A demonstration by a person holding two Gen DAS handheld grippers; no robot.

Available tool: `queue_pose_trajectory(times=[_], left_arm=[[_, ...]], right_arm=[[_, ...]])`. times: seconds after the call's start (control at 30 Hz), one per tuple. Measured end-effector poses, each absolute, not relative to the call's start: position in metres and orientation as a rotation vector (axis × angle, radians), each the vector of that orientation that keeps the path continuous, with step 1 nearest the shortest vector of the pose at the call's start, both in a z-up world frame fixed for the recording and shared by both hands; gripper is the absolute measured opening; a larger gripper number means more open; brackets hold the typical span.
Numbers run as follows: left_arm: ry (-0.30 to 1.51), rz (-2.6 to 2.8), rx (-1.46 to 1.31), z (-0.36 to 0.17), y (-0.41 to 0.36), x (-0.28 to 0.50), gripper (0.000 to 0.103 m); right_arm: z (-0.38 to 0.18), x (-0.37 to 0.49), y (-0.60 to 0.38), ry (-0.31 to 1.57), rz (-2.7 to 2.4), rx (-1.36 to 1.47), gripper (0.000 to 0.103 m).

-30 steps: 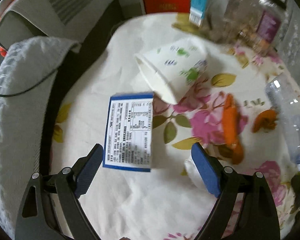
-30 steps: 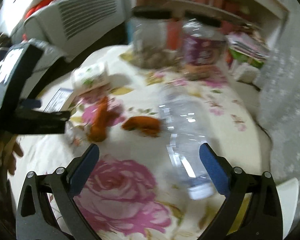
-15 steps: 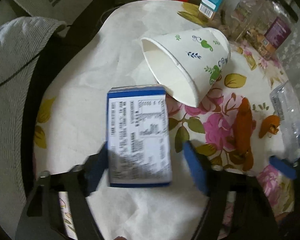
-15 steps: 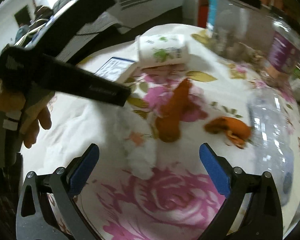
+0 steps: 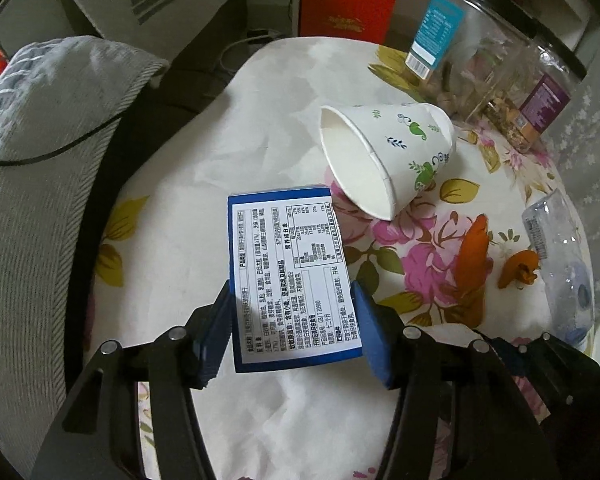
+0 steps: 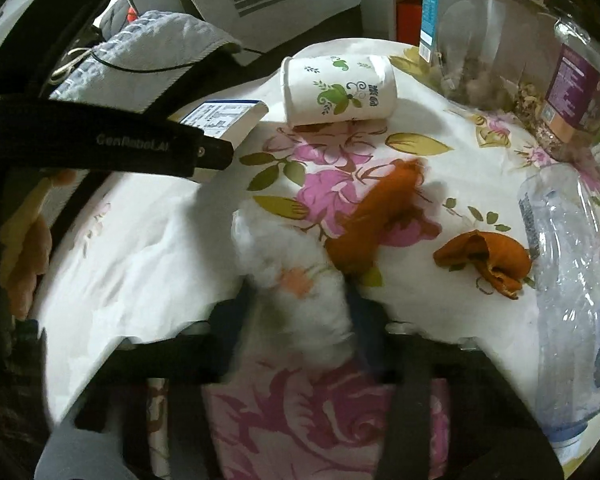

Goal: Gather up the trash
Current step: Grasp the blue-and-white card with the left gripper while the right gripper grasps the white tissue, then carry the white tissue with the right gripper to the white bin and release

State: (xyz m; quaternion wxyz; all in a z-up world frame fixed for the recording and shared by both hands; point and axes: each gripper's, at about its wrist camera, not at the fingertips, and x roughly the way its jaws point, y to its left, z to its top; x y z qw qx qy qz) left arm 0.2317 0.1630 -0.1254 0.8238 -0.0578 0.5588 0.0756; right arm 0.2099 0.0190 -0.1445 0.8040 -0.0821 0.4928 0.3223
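Right gripper (image 6: 300, 320) blurred (grip unclear); plastic bottle (image 5: 568, 264) cut off.

Your light dim, indoor, soft shadows; fisheye bends dark edges; right-wrist view's bottom centre motion-blurred, left-wrist view sharp.

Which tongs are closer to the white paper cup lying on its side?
Left. The left tongs clasp the blue-edged box just before the white paper cup; the right tongs close around crumpled white tissue, farther back.
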Motion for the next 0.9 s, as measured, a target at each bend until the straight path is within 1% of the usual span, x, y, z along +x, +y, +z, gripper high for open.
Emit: queue_pose_trajectory(times=[0.47, 0.9], left_arm=[[1.072, 0.187, -0.139, -0.075, 0.158, 0.204, 0.057], [0.968, 0.119, -0.091, -0.037, 0.095, 0.183, 0.057]], right_arm=[[-0.091, 0.186, -0.004, 0.937, 0.699, -0.160, 0.039], [-0.049, 0.165, -0.076, 0.840, 0.560, -0.073, 0.039]])
